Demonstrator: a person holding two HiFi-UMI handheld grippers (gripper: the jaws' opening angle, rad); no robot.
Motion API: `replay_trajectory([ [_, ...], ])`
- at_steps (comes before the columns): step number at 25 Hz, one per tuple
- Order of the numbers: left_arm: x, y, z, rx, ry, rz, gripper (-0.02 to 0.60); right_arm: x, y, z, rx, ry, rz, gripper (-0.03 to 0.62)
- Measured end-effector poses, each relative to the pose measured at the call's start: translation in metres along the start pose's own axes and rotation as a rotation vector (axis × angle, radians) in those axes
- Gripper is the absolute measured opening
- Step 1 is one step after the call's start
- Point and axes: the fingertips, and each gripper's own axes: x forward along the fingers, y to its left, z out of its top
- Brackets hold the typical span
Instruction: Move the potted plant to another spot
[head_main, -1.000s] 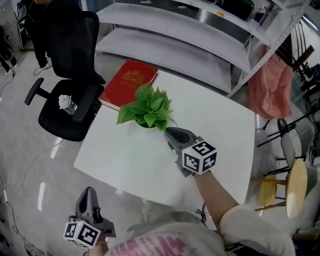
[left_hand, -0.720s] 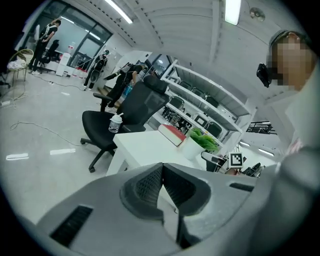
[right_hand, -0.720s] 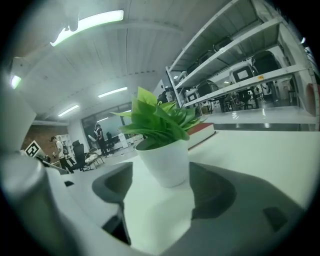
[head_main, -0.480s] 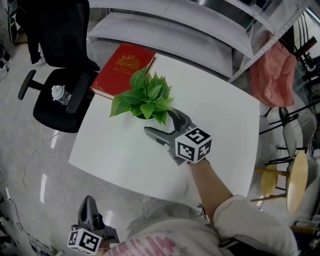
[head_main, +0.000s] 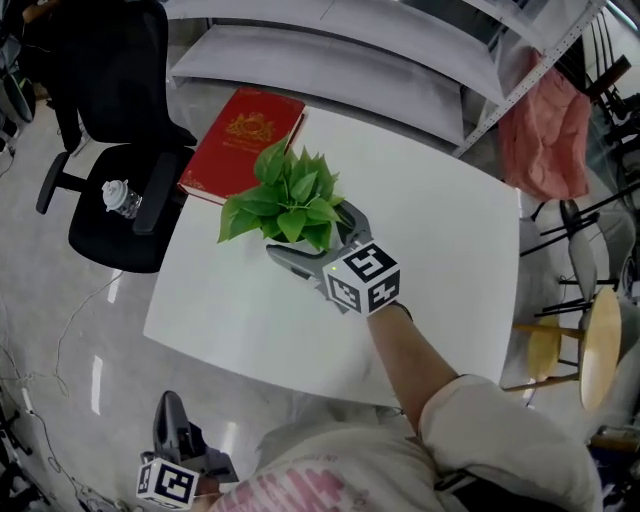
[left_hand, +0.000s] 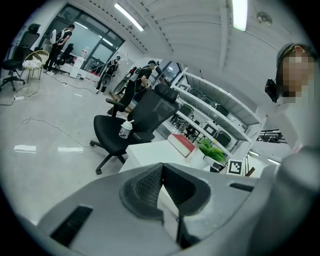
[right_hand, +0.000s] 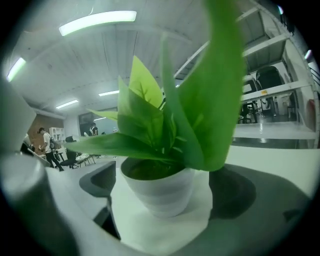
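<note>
Now our right gripper (head_main: 305, 232), jaws just opened wide, straddles the upright potted plant (right_hand: 159, 192) without touching it.

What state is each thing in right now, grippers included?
Potted plant: upright on the table, not gripped.
Right gripper: open; jaws have just been opening, pot between them, pads clear of it.
Left gripper: shut, empty, off to the side of the table.
Red book: closed, flat on the table.
Bottle: upright on the chair seat.
</note>
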Motion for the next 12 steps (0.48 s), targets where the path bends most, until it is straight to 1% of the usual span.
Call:
replay_trajectory([
  [4,0.012,0.001,0.016,0.008,-0.032,-0.015,0.002,0.005,-0.002,0.000,0.024,-0.012,-0.007,0.566],
  [6,0.012,0.001,0.017,0.008,-0.039,-0.018,0.002,0.007,-0.003,0.003,0.040,-0.031,-0.014,0.566],
  [9,0.007,0.003,0.016,-0.004,-0.047,-0.013,0.002,0.009,-0.005,0.006,0.096,-0.044,-0.025,0.565],
  [12,0.001,0.013,0.014,-0.019,-0.047,0.003,0.002,0.010,-0.004,0.006,0.104,-0.042,-0.064,0.565],
])
